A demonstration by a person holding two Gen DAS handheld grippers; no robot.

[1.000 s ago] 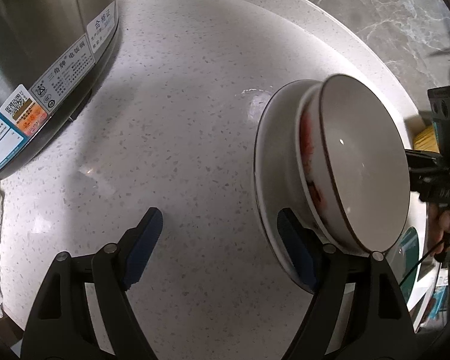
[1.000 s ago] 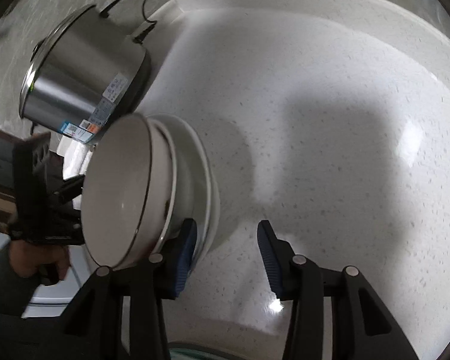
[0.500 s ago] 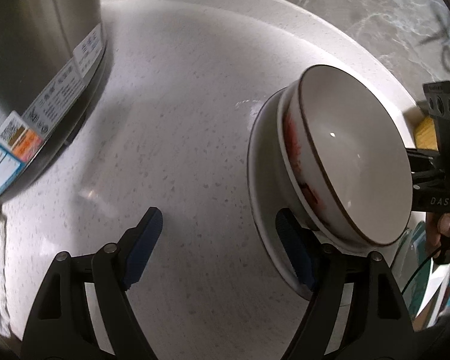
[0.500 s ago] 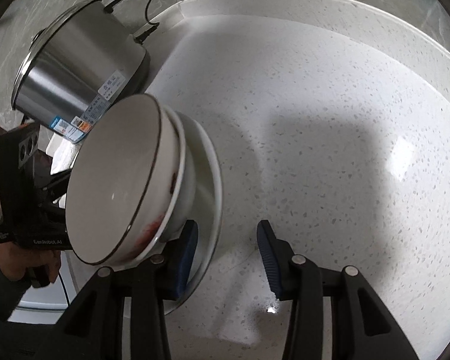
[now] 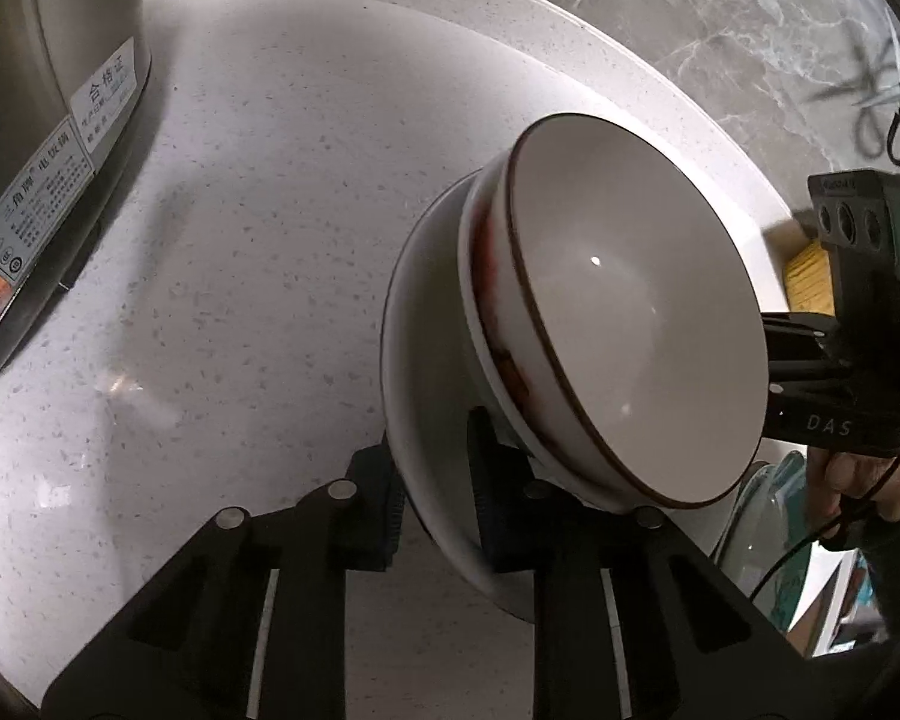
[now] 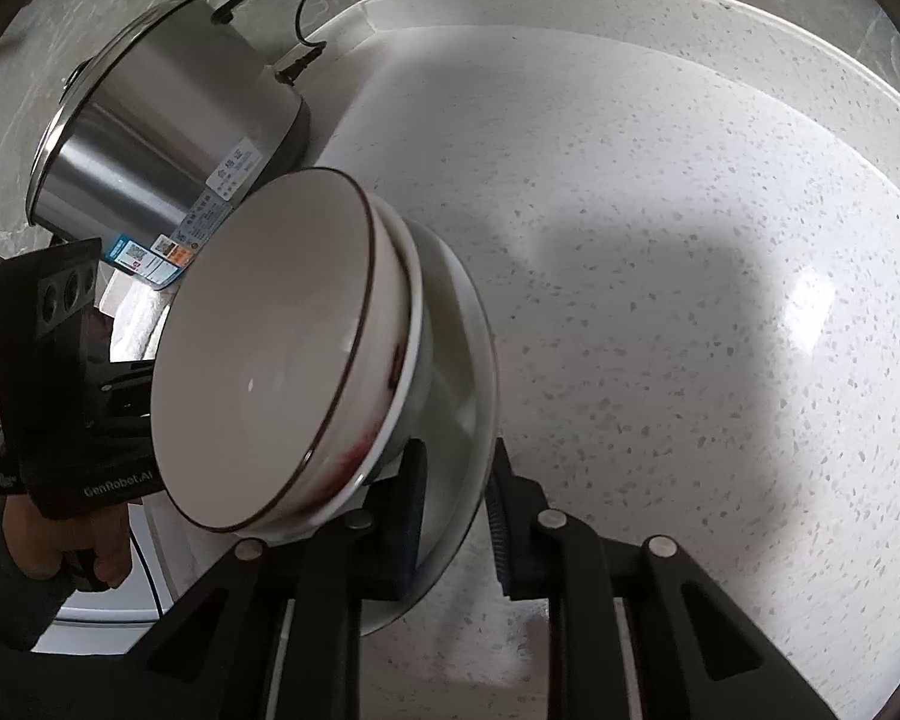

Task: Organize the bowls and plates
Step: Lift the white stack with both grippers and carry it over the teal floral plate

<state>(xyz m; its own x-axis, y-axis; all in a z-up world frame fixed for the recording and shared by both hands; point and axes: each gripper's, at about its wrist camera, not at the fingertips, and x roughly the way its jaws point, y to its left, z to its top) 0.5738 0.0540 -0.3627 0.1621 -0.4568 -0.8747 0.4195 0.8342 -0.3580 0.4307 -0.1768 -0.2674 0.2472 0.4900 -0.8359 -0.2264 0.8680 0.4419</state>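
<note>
Left wrist view: left gripper (image 5: 435,501) has just closed onto the plate (image 5: 417,360) rim, lower centre; two nested bowls (image 5: 630,324) sit on it.

Right wrist view: right gripper (image 6: 456,510) has likewise just clamped the opposite rim, lower centre. Step: two-handed grasp of the stack. Next move likely calls for a level, synchronised lift.

Right gripper (image 6: 453,501) just closed, pads clamping rim of white plate (image 6: 471,372) carrying two nested bowls (image 6: 282,372); steel cooker (image 6: 168,144) behind on speckled bench (image 6: 690,240)
</note>
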